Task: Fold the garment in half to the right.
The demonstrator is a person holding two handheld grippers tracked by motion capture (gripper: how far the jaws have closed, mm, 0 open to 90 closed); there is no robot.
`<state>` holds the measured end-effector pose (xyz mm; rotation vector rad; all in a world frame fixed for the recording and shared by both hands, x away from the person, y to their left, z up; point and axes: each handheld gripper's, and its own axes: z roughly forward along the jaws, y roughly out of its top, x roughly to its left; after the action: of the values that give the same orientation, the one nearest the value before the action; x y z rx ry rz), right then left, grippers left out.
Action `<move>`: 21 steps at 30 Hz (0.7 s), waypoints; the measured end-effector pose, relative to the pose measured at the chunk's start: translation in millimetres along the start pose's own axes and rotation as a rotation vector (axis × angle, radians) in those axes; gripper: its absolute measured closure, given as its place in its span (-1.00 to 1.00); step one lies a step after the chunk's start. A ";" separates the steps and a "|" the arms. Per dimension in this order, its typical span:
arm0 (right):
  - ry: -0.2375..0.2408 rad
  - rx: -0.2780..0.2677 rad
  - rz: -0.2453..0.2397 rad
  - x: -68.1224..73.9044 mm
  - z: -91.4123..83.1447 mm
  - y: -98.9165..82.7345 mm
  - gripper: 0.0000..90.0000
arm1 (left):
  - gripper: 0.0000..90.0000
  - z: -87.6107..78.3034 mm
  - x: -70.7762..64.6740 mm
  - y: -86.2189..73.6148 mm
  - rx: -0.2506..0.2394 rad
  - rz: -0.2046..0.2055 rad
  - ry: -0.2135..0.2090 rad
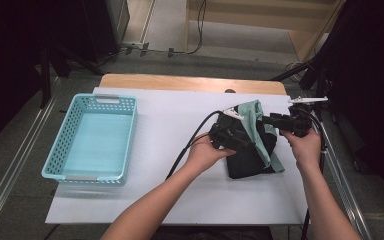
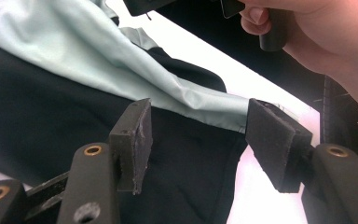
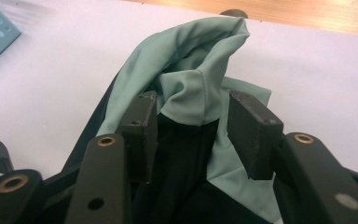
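Observation:
A black garment with a pale green lining point(image 1: 252, 152) lies bunched on the right part of the white table cover. My left gripper point(image 1: 242, 142) hovers over it from the left. In the left gripper view its jaws point(image 2: 203, 140) stand apart above the black cloth point(image 2: 51, 126) and the green hem point(image 2: 186, 98), pressing on nothing. My right gripper point(image 1: 266, 120) comes in from the right at the garment's far end. Its jaws point(image 3: 198, 128) stand on either side of a raised green fold point(image 3: 191, 88), with a gap at the right pad point(image 3: 254, 133).
A light blue plastic basket point(image 1: 130, 135) stands at the left of the white cover point(image 1: 170, 195). A wooden table edge point(image 1: 190, 82) shows at the back. The hand holding the right gripper point(image 2: 321, 32) is close above the left gripper's jaws. Cables trail from both grippers.

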<state>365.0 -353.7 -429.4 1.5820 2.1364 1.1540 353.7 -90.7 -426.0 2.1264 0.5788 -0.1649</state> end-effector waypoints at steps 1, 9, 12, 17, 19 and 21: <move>0.000 0.001 -0.003 1.1 0.0 0.3 0.14 | -0.08 -1.6 -0.1 -0.8 -0.004 -0.003 -0.001; 0.002 0.014 -0.024 4.9 1.4 0.4 0.05 | -0.11 -13.7 4.5 -8.3 0.002 0.000 0.013; 0.011 0.018 -0.029 6.3 1.4 0.5 -0.01 | -0.11 -19.1 6.3 -12.9 -0.012 -0.010 0.006; 0.009 0.037 -0.051 9.2 0.9 -1.7 -0.06 | -0.12 -28.5 13.7 -20.4 -0.011 -0.020 0.003; 0.011 0.039 -0.052 9.1 0.6 -2.0 -0.07 | -0.12 -30.7 14.7 -21.7 -0.004 -0.013 0.017; 0.017 0.032 -0.045 8.9 -0.9 -1.4 -0.10 | -0.13 -36.1 16.1 -27.1 0.012 -0.002 0.028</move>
<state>360.1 -346.3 -427.6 1.5352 2.2006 1.1287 351.9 -43.0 -430.1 2.1425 0.5981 -0.1398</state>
